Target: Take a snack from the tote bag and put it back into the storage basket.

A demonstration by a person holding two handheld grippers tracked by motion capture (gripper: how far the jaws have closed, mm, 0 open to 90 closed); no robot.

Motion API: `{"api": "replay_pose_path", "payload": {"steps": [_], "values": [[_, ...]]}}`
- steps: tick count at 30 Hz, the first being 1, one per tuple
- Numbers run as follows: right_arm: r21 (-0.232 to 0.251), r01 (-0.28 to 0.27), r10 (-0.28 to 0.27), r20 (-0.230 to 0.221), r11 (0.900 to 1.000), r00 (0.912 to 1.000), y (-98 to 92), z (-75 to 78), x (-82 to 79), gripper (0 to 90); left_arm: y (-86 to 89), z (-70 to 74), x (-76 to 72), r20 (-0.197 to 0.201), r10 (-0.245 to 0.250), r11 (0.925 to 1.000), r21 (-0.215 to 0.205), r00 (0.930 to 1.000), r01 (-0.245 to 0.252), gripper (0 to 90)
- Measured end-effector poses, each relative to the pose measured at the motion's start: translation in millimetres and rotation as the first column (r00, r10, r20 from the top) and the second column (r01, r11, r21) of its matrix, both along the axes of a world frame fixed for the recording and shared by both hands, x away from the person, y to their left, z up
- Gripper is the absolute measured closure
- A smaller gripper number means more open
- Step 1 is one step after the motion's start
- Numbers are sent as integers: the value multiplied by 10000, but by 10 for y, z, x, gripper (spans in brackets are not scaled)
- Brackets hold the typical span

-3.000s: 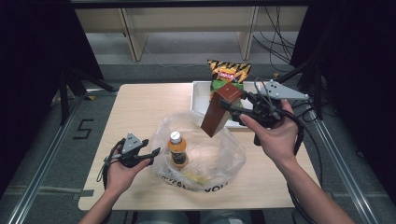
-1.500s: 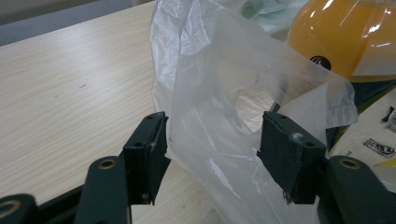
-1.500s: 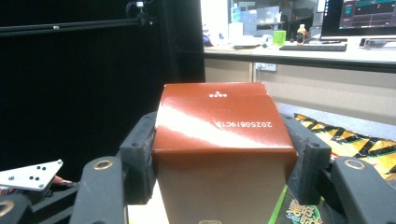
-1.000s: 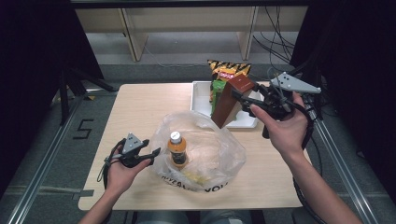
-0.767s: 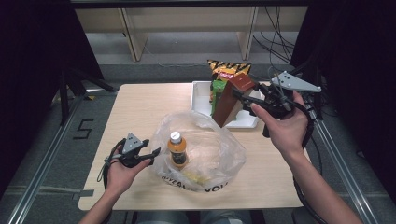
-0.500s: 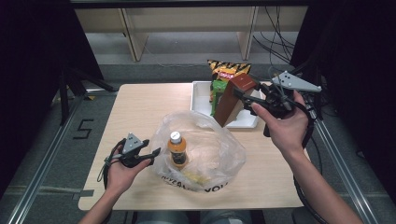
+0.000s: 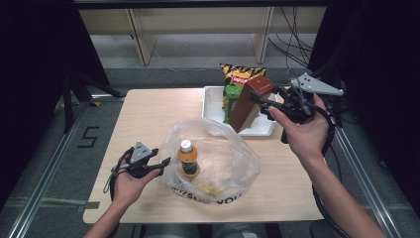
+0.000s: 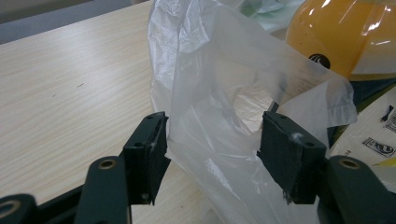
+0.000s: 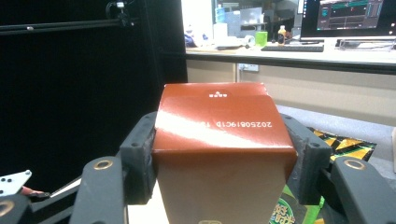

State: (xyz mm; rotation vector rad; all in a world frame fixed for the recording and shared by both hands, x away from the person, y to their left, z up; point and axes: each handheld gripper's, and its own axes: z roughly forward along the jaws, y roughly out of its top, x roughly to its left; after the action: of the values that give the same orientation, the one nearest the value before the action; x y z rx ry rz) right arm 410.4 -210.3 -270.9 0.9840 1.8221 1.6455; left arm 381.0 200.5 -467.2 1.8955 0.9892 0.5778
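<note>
Nearest you, your left gripper [image 7: 157, 164] has its jaws spread around the rim of the clear plastic bag [image 7: 225, 161], the film loose between the pads, not pinched. The bag lies open on the bench [image 7: 148, 114] with an orange bottle [image 7: 187, 159] already inside, so packing is partly done. Farther off, your right gripper [image 7: 261, 101] pinches a brown carton [image 7: 247, 101], tilted in the air over the white tray [image 7: 212, 101]; it is glossy, with crisp edges. It has yet to go in. The chip bag [image 7: 236, 77] stands behind it.
</note>
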Motion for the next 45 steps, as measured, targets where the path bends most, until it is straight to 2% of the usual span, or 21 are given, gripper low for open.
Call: {"api": "replay_pose_path", "payload": {"steps": [5,7,9,10,12,18,22,27,33,34,39,40,45], "values": [[-33,46,-46,-47,10000,10000,-15,-16,23,393,0,-1,0,-3,-7,10000,5,10000,7,408],[-118,79,-78,101,9999,9999,-20,-22,42,393,0,-1,0,1,-6,10000,3,10000,6,407],[-51,144,-144,-101,9999,9998,-21,-23,37,393,-3,-3,-4,-48,73,10000,-29,10000,-73,407],[-139,114,-113,13,9998,9999,-33,-24,51,393,-2,-4,-3,-42,67,10000,-33,10000,-67,407],[-42,145,-145,-112,9999,9998,-34,-20,49,393,-3,-3,-4,-40,68,10000,-35,10000,-68,407],[-131,232,-231,51,9996,9997,-57,-13,81,393,-3,-4,-4,-39,64,10000,-32,10000,-64,407],[-91,262,-262,-98,9996,9996,-64,-15,89,393,-3,-4,-3,-41,59,10000,-22,10000,-59,407],[-88,357,-356,43,9993,9994,-70,-14,121,393,-1,-3,-3,-37,54,10000,-20,10000,-54,407],[-112,436,-437,-106,9990,9990,-81,-8,130,393,1,-4,-2,1,48,10000,26,10000,-48,407],[-175,368,-368,28,9992,9993,-87,-11,143,393,1,-3,-2,0,45,10000,29,10000,-45,407],[-151,545,-547,-132,9984,9984,-87,-21,148,393,4,-5,2,14,-22,10000,69,10000,22,407],[-246,501,-502,-6,9984,9987,-94,-23,161,393,4,-4,3,14,-26,10000,82,10000,26,407],[-299,591,-590,40,9978,9983,-97,-28,179,393,0,-7,-1,-16,23,10000,32,10000,-23,407]]}}
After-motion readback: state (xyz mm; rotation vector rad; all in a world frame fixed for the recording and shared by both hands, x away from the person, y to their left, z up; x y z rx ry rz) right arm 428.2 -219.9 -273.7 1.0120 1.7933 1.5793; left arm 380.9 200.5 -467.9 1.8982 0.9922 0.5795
